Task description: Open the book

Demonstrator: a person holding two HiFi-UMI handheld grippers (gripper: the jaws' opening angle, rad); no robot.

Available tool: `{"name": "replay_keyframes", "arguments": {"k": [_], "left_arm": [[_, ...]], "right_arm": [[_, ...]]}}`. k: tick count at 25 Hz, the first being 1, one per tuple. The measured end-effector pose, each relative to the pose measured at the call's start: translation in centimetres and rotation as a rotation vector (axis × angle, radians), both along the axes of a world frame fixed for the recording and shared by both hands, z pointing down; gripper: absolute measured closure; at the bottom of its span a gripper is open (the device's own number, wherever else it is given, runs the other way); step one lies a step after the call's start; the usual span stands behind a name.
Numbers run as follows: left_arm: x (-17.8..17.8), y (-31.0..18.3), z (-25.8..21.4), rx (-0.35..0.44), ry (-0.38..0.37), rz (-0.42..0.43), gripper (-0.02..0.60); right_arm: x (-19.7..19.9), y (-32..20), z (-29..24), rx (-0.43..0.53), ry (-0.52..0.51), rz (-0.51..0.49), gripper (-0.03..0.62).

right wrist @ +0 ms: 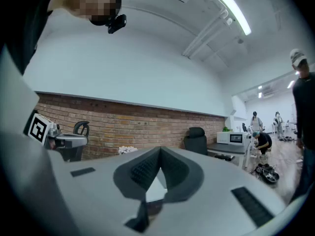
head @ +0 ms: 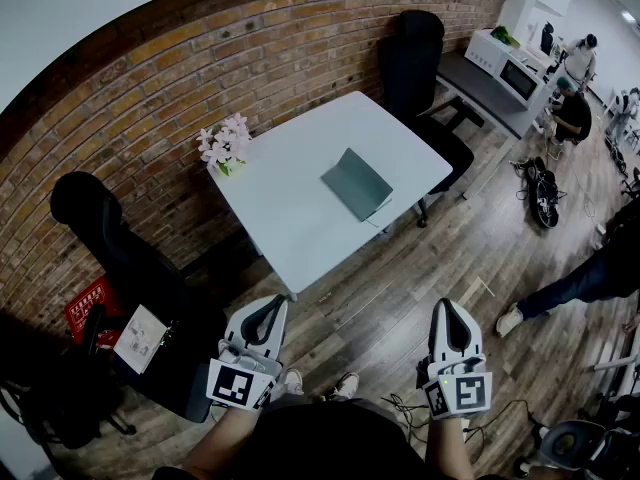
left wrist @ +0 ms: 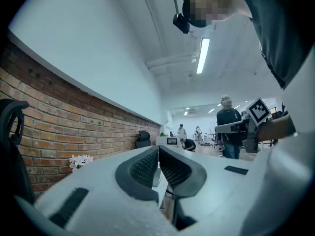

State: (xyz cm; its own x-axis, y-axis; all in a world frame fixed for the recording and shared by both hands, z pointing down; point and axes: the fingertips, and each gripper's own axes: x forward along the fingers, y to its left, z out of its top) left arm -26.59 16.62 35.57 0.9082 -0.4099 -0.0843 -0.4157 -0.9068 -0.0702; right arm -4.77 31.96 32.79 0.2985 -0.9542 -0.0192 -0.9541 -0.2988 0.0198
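Here's the book (head: pixel 357 183), lying closed and flat on the white table (head: pixel 290 218) in the middle of the head view, a little right of the tabletop's centre and close to its right-hand edge. A bunch of pale flowers (head: pixel 225 146) sits at the table's left corner, up against the brick wall (head: pixel 120 108). A black chair (head: pixel 420 63) stands at the table's far end, near the top of the frame, and another black chair (head: pixel 105 233) is at mid-left.

Down at the bottom of the frame, both tools are held level over the wooden floor (head: pixel 400 288), well apart from the table and the book. The left gripper (head: pixel 270 310) is at lower centre-left. In its own view (left wrist: pixel 158 149) the two ribbed pads meet at the tip, clenched with nothing between them. The right gripper (head: pixel 452 313) is at lower right. Its view (right wrist: pixel 160 151) shows the same thing, jaws pressed together and empty.

Off to the upper right, a microwave (head: pixel 520 76) rests on a grey counter with people nearby. A red basket (head: pixel 88 308) sits at lower left.
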Motion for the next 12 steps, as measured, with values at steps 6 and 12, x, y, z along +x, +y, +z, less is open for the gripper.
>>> {"name": "replay_keyframes", "arguments": {"k": [6, 12], "left_arm": [[1.1, 0.0, 0.1, -0.003, -0.005, 0.006, 0.552], [3.1, 0.3, 0.2, -0.008, -0.010, 0.006, 0.552]], "right_arm": [[0.9, -0.1, 0.3, -0.002, -0.005, -0.004, 0.582], [2.9, 0.6, 0.5, 0.033, -0.048, -0.015, 0.582]]}}
